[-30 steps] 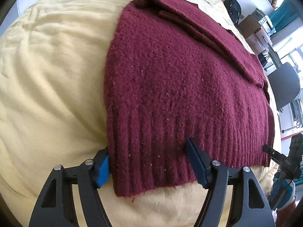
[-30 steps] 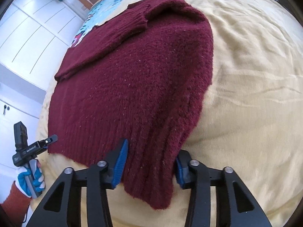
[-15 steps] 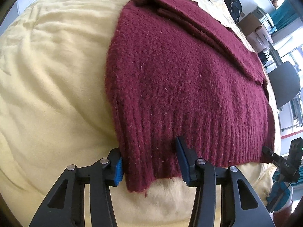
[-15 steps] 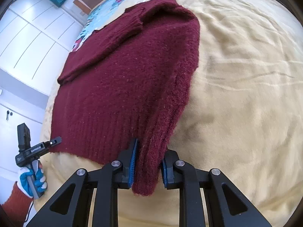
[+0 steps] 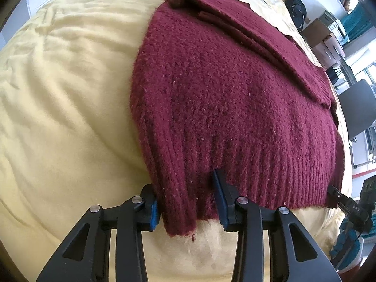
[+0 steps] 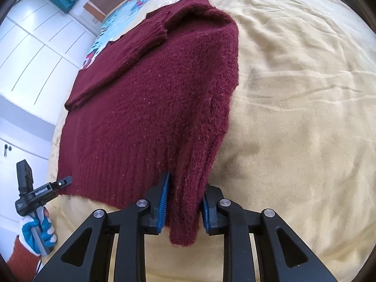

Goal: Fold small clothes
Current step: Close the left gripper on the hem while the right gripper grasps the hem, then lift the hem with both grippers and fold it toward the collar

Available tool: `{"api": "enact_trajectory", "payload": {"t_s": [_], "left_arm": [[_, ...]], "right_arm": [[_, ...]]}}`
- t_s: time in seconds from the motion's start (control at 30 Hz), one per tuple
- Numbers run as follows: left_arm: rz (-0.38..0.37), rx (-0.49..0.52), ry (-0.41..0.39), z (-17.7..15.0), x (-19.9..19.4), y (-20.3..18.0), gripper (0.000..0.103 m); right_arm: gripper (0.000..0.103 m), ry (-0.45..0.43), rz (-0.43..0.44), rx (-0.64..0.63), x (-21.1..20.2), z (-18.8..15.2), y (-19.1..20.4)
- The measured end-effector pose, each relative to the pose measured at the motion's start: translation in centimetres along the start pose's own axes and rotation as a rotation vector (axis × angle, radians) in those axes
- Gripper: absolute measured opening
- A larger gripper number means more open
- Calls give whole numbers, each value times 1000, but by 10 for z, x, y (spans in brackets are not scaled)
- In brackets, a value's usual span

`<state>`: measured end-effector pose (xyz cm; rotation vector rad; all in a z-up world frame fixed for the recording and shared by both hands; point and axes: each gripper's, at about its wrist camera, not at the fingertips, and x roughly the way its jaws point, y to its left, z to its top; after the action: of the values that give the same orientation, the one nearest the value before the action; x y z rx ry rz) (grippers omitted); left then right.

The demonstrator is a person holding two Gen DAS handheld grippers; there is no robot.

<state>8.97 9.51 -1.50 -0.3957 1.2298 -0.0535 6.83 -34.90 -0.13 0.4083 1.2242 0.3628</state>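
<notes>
Sweater (image 5: 235,98) hem corners sit between both tools' jaws, yellow blanket (image 5: 65,98) around.

The left claw (image 5: 188,208) pointed steeply down, its jaws closing on the near left corner of the sweater (image 5: 235,98) — blue pads (image 5: 154,213) against the knit on both sides. The right claw (image 6: 184,205) tilted down likewise, its jaws opening a little, yet its pads (image 6: 163,202) pressed a bunched fold of the hem. In the right wrist view a gloved hand (image 6: 37,233) with a rust-red sleeve gripped the left claw's handle; the right wrist was not seen.
</notes>
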Motion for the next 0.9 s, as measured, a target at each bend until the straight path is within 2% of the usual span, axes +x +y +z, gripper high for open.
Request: {"api": "enact_trajectory", "payload": {"t_s": [0.17,0.2,0.23,0.3,0.33,0.63,0.9], "left_arm": [[-17,-43,-4,3,-2,5,34],[-24,-51,-7,3,-3,6,33],[-30,-60,-11,3,-4,8,24],[-45,-83,-17,3,-7,14,13],[-55,-96,-20,4,-8,16,11],[-101,-101,-34,4,-15,21,9],[-136,-125,-51,11,-26,27,9]], "right_arm": [[24,0,-3,-5,-2,-2,0],[18,-6,2,-7,-3,-3,0],[13,-10,11,-6,-4,-3,0],[12,-17,20,-8,-6,-2,0],[12,-17,22,-10,-6,-2,0],[11,-32,45,-25,-12,1,1],[11,-60,109,-17,-27,14,5]]}}
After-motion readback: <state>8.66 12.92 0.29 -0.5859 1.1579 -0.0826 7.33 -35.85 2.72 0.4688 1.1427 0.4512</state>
